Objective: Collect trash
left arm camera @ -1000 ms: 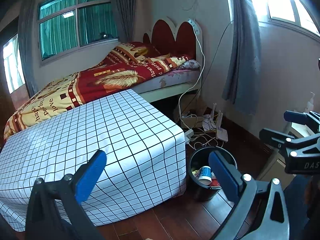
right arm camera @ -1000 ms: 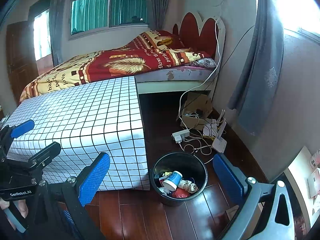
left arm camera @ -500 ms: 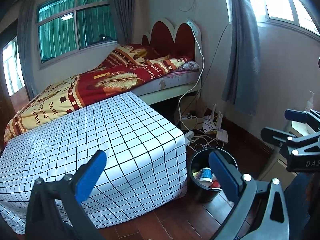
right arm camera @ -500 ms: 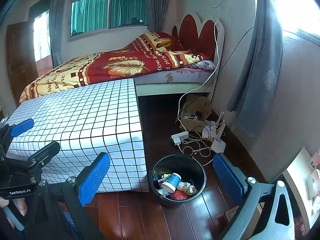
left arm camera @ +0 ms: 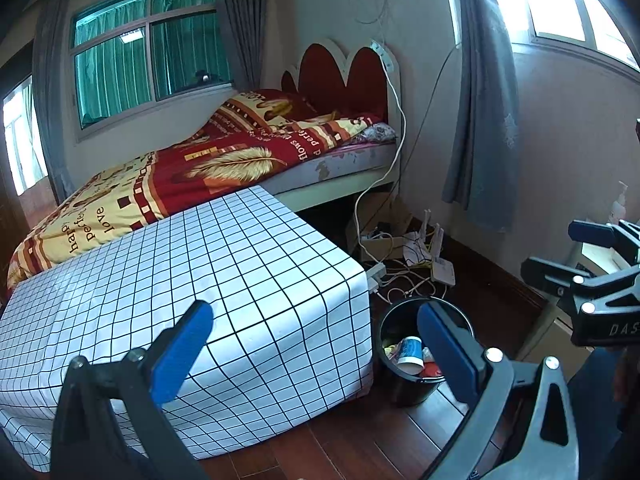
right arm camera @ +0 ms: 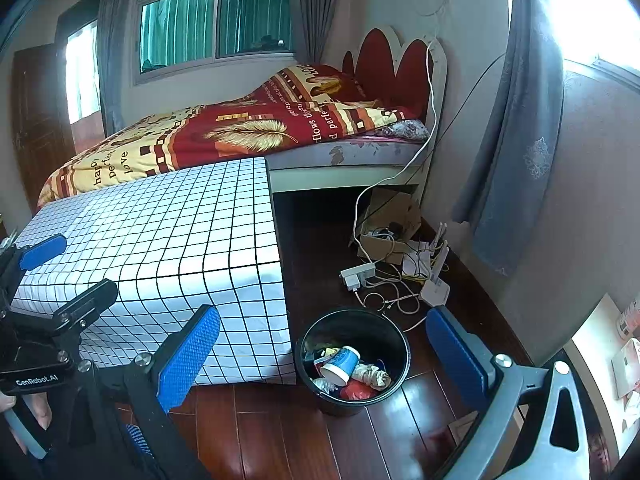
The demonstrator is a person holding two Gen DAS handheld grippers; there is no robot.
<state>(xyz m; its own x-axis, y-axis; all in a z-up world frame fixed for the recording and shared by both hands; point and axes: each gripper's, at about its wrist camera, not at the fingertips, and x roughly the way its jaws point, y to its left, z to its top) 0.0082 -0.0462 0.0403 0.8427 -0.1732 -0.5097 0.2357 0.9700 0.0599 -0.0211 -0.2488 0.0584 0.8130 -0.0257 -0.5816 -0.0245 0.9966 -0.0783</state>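
White black-grid cloth-covered table (right arm camera: pixel 168 240) has nothing on top. Round black plastic bin (right arm camera: pixel 394 344) sits on the floor at its corner, holding a blue-white paper cup (right arm camera: pixel 340 365) and crumpled scraps. Left gripper (left arm camera: pixel 316 344) and right gripper (right arm camera: pixel 324 344): both spread wide, carrying nothing. Looks near done; scan the floor before quitting, avoid the white cables (right arm camera: pixel 384 288).

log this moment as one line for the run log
left gripper: open, empty | right gripper: open, empty | bin: on floor beside checked table, cup and wrappers inside
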